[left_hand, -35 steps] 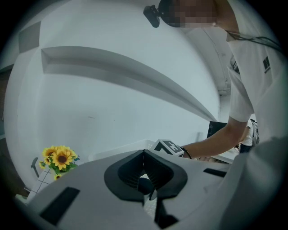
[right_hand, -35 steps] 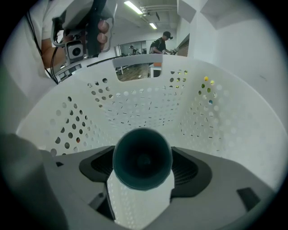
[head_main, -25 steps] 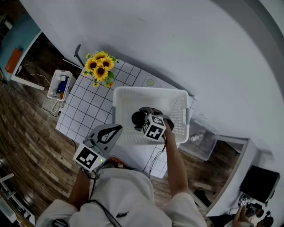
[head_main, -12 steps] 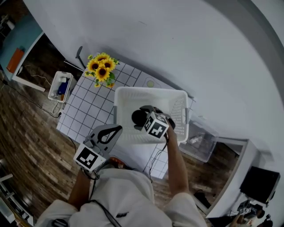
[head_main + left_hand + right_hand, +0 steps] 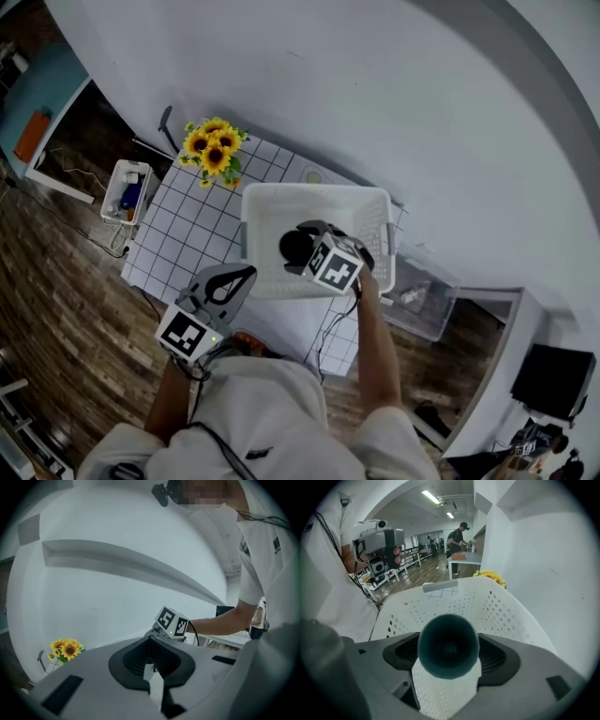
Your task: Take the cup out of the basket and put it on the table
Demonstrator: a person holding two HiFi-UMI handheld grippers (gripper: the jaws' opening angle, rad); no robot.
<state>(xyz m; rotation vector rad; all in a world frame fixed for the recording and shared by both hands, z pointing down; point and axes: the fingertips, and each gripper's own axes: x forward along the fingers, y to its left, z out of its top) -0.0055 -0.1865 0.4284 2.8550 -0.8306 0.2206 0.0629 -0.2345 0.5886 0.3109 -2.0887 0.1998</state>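
A dark teal cup (image 5: 295, 247) hangs over the white perforated basket (image 5: 309, 194), with my right gripper (image 5: 306, 244) shut on it. In the right gripper view the cup (image 5: 448, 645) sits between the jaws with its mouth facing the camera, and the basket wall (image 5: 487, 605) lies beyond it. The basket stands on a table with a white grid cloth (image 5: 186, 225). My left gripper (image 5: 247, 272) is held low by the person's body, left of the basket, with its jaws together and nothing in them. In the left gripper view, that gripper (image 5: 152, 668) points at the right gripper's marker cube (image 5: 171, 622).
Sunflowers (image 5: 214, 150) stand at the table's far left corner. A small white bin (image 5: 127, 186) sits on the wood floor to the left, and a clear box (image 5: 422, 295) on the floor to the right. The wall runs close behind the table.
My right gripper's marker cube has shifted slightly to the right while the cup stays over the basket. The left gripper has not moved.
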